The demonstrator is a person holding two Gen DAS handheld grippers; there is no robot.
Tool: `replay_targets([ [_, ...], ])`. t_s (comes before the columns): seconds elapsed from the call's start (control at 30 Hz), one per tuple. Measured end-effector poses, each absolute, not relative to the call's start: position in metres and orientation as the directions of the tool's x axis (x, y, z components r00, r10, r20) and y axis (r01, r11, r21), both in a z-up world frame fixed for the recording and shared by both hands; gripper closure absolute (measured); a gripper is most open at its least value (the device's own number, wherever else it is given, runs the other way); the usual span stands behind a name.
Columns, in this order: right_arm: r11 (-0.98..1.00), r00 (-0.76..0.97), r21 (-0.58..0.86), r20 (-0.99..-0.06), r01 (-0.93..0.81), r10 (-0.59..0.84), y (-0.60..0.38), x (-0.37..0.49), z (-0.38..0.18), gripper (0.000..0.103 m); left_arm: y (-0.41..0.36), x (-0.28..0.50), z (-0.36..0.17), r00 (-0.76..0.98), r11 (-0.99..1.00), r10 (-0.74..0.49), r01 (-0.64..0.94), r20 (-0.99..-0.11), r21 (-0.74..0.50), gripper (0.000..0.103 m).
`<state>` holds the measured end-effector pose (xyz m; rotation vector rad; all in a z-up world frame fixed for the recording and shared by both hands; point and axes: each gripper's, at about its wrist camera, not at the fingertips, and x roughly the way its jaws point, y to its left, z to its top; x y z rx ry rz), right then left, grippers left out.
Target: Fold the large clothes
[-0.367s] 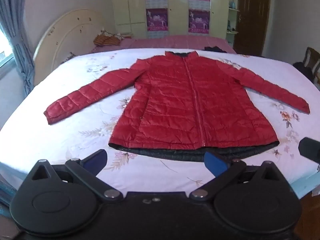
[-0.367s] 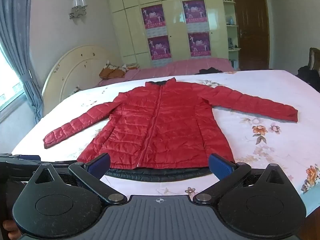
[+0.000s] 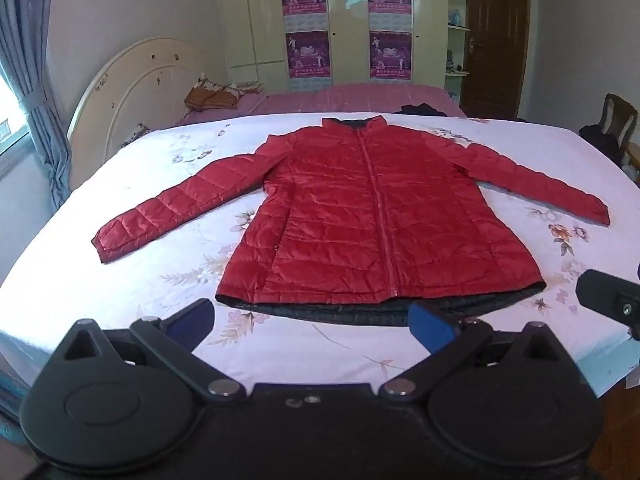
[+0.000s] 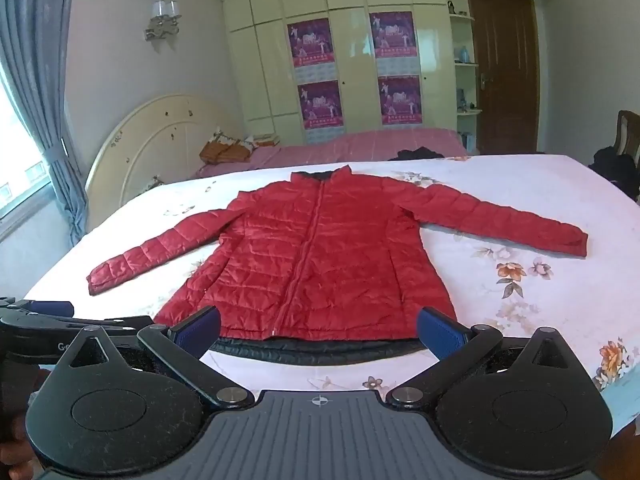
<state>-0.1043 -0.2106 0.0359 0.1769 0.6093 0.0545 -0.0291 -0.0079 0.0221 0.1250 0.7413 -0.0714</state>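
A red quilted jacket point(image 3: 360, 216) lies flat and zipped on the white flowered bedspread point(image 3: 160, 264), both sleeves spread out, black lining showing at the hem. It also shows in the right wrist view point(image 4: 320, 264). My left gripper point(image 3: 312, 326) is open and empty, held just short of the hem. My right gripper point(image 4: 318, 330) is open and empty, also at the near hem. The right gripper's body shows at the right edge of the left wrist view point(image 3: 608, 300). The left gripper shows at the left of the right wrist view point(image 4: 40, 320).
A cream headboard point(image 3: 132, 100) stands at the left. A pink bed point(image 3: 360, 96) with a brown bag point(image 3: 212, 98) lies behind. Wardrobes with purple posters point(image 3: 308, 54) and a brown door point(image 3: 496, 32) line the back wall. A chair point(image 3: 616, 120) stands at the right.
Both grippers have tilted up a little, so the jacket sits lower in each view. The jacket has not moved.
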Motion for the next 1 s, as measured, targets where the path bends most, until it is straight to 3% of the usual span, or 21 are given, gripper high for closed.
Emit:
replay_targets([
  [1.0,0.983,0.827,0.184,-0.555,0.016,0.090,-0.228,-0.107,0.041,0.000,-0.016,-0.034,0.023,0.735,0.991,-0.020,0.105,-0.677,0.085,0.000],
])
